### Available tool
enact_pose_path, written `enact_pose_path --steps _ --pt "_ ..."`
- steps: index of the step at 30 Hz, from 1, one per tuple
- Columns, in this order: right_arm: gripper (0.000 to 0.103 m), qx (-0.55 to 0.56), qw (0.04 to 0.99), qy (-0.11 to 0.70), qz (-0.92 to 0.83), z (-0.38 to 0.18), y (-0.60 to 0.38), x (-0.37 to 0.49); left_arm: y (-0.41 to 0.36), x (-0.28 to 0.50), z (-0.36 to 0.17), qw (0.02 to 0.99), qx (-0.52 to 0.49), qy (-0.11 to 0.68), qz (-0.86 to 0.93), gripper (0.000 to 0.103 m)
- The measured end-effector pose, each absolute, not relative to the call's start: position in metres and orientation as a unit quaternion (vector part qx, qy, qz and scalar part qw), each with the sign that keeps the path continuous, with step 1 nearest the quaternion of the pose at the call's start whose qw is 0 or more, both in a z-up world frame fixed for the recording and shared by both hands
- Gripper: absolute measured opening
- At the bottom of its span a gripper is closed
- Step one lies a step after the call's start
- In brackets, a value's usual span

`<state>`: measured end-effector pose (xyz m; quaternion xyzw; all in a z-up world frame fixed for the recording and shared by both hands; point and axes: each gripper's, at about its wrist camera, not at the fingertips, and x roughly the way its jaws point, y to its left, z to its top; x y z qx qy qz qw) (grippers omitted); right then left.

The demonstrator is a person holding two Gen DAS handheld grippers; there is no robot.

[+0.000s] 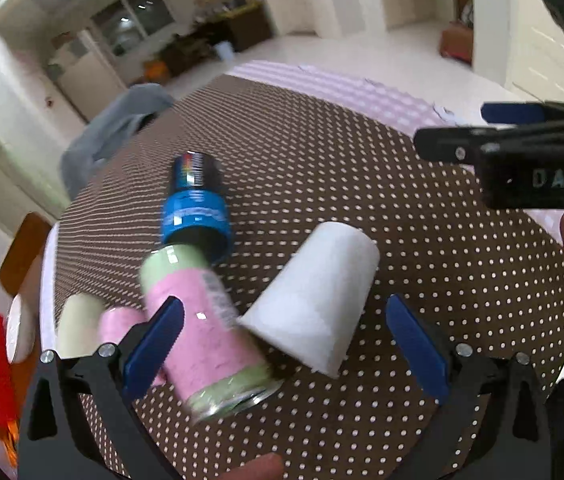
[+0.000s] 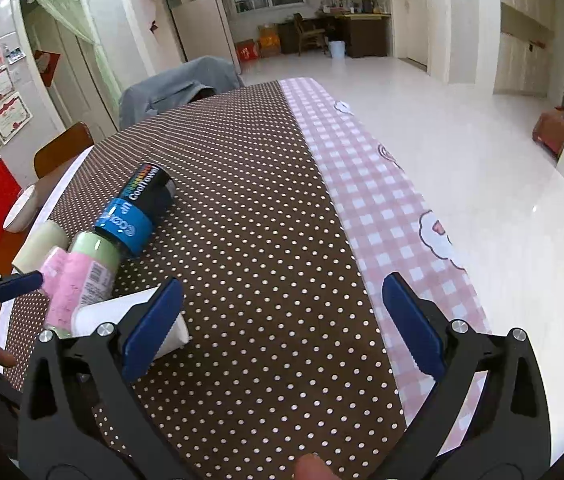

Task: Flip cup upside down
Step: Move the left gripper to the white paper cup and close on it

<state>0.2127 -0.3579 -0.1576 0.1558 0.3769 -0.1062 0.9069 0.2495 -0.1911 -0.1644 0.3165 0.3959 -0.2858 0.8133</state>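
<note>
Left wrist view: white paper cup (image 1: 314,300) lying on its side on the brown dotted tablecloth (image 1: 422,280), just ahead of the left gripper (image 1: 286,344) and between its blue pads (image 1: 154,344), touching neither. Long axis running from the wide mouth, nearest the camera, up and rightward to the narrow closed base. Jaws spread wide, holding nothing. Just left of the cup, seemingly touching, a pink-and-green can (image 1: 210,332) on its side, end to end with a blue-and-black can (image 1: 198,204); two small pale rolls (image 1: 94,324) toward the cloth's left edge. Right gripper (image 1: 522,156) off to the upper right, well apart from the cup.

Right wrist view: cup (image 2: 130,320) at lower left, partly hidden behind the left blue pad (image 2: 150,328) of the right gripper (image 2: 282,328), outside the gap. Jaws wide apart, empty, facing bare dotted cloth. Left gripper judged the nearer and better lined up for the grasp.

Surface: brown dotted cloth over a pink checked cloth (image 2: 382,184) along the table's right edge. Room: pale tiled floor, grey-draped chair (image 2: 178,84) at the far edge, refrigerator and window beyond.
</note>
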Motion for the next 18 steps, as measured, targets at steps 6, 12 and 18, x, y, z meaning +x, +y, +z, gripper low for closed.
enact_pose_path --steps 6,12,18 --pt "0.097 0.162 0.902 0.385 -0.107 -0.166 -0.367 0.219 -0.213 0.285 -0.186 0.784 0.322 0.442 -0.295 0.099" --pt "0.097 0.172 0.897 0.393 -0.109 -0.174 -0.373 0.226 -0.229 0.296 -0.206 0.740 0.360 0.467 -0.323 0.099" --pt "0.097 0.179 0.894 0.396 -0.108 -0.180 -0.378 0.234 -0.240 0.300 -0.218 0.701 0.391 0.487 -0.344 0.099"
